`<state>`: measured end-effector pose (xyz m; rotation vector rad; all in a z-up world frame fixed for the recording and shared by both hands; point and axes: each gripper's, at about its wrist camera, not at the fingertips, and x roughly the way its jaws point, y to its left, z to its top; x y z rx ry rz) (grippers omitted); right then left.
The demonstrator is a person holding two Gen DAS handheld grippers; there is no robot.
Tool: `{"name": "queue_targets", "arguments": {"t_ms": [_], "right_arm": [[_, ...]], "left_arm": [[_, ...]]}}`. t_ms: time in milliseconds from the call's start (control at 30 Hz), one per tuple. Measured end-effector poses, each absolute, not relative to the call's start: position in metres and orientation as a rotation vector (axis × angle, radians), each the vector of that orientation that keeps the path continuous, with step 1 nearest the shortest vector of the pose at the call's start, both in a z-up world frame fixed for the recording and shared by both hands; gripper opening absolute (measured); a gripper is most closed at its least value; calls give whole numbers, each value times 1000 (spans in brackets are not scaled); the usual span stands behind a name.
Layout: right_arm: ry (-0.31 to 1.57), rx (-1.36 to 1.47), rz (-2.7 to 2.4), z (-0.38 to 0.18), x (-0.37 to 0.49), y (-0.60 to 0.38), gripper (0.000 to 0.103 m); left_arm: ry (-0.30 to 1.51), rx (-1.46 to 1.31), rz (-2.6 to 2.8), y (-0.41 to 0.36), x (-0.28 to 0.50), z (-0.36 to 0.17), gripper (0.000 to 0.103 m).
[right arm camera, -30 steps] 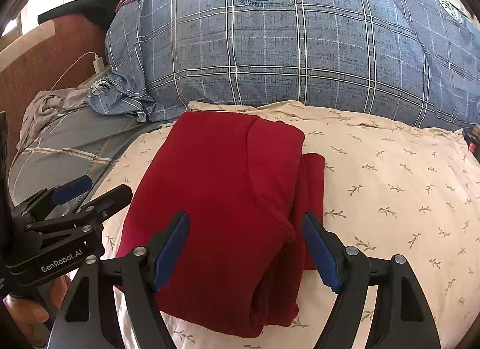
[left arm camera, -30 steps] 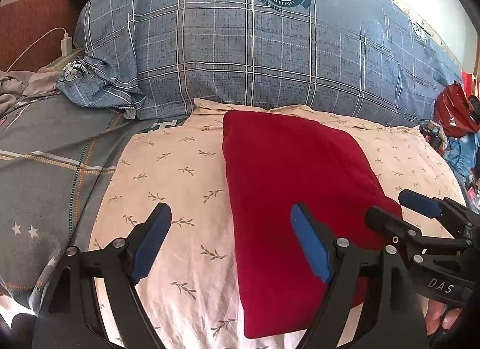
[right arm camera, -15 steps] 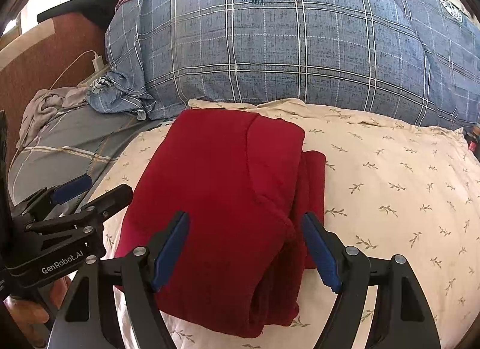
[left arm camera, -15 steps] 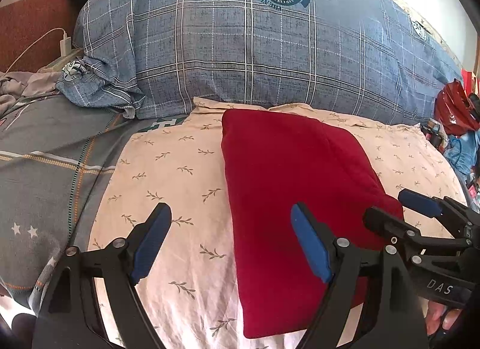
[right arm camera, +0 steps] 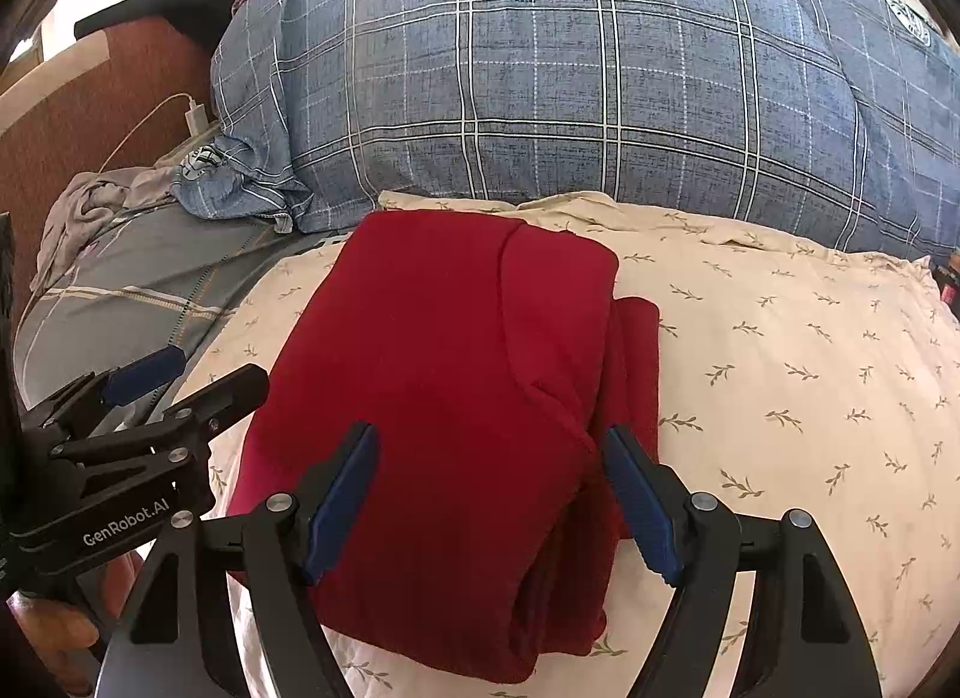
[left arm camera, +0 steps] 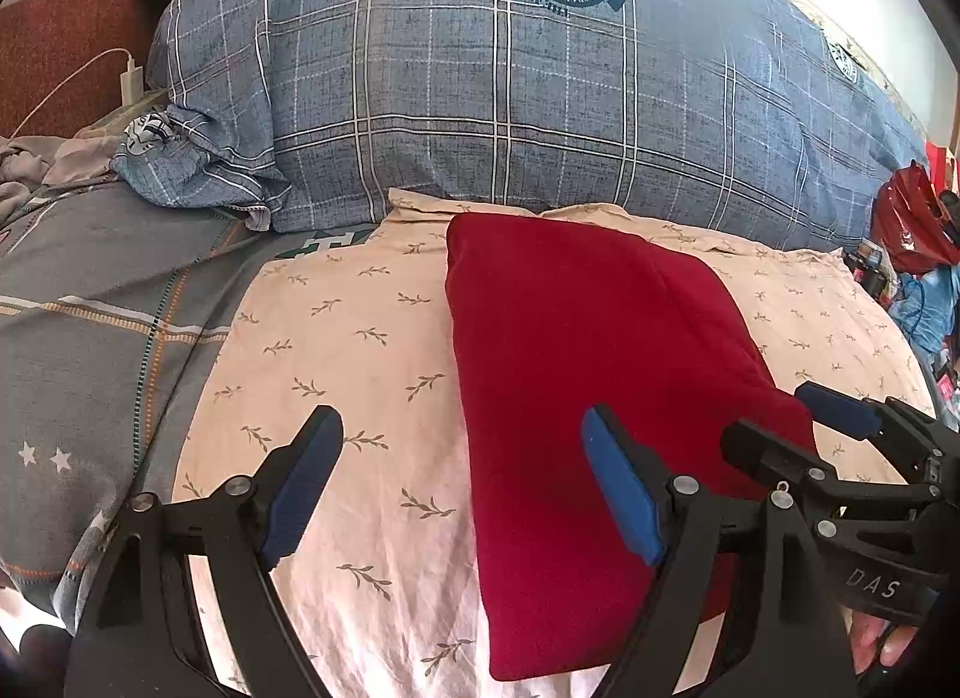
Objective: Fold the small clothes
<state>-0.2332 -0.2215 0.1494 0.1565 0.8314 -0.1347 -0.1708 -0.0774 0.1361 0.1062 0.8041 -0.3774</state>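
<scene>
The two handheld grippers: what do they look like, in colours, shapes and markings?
Both the left gripper and the right gripper have matte black angular frames with silver rivets and flat blue pads lining the jaws. In the right wrist view, the left one's side reads "GenRobot.AI" in white; in the left wrist view, the right one shows "DAS".

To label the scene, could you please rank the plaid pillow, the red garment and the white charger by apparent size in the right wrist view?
1. Plaid pillow, the largest.
2. Red garment, though it lies nearer the camera.
3. White charger, by far the smallest.
</scene>
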Motion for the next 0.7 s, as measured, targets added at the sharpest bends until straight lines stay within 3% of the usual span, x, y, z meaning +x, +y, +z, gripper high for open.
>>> {"name": "queue_targets", "arguments": {"t_ms": [700], "right_arm": [[830, 159, -124, 147, -229, -223, 81]], "left_arm": [[798, 99, -376, -74, -166, 133, 82]]}}
